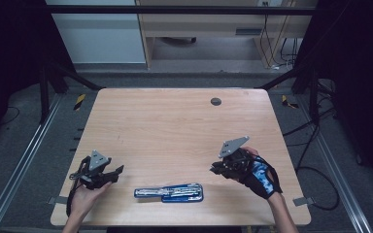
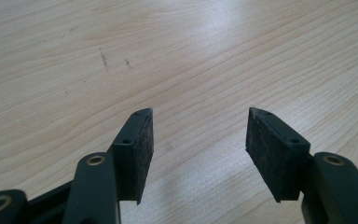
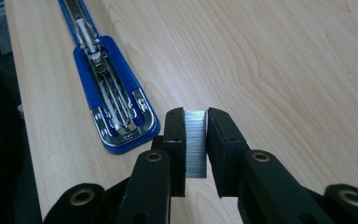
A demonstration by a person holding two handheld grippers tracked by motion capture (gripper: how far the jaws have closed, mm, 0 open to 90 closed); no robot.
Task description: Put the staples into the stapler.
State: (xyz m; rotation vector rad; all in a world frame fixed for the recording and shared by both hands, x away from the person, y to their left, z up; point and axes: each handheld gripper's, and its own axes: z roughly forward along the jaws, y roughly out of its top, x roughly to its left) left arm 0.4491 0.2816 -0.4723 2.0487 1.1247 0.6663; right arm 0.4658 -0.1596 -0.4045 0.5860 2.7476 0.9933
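A blue stapler [image 1: 169, 192] lies folded open flat near the table's front edge, its metal staple channel [image 3: 106, 91] facing up. My right gripper [image 1: 215, 170] hovers to its right, shut on a silver strip of staples [image 3: 196, 142] that stands between the pads. In the right gripper view the stapler [image 3: 109, 88] lies ahead and to the left of the jaws. My left gripper [image 1: 118, 173] rests at the front left of the table, jaws open, with bare wood between its pads [image 2: 140, 154].
The wooden table [image 1: 175, 126] has a small dark round grommet [image 1: 215, 101] near its far edge. Metal frame rails and cables run along the floor on both sides. A pale cabinet stands beyond the table.
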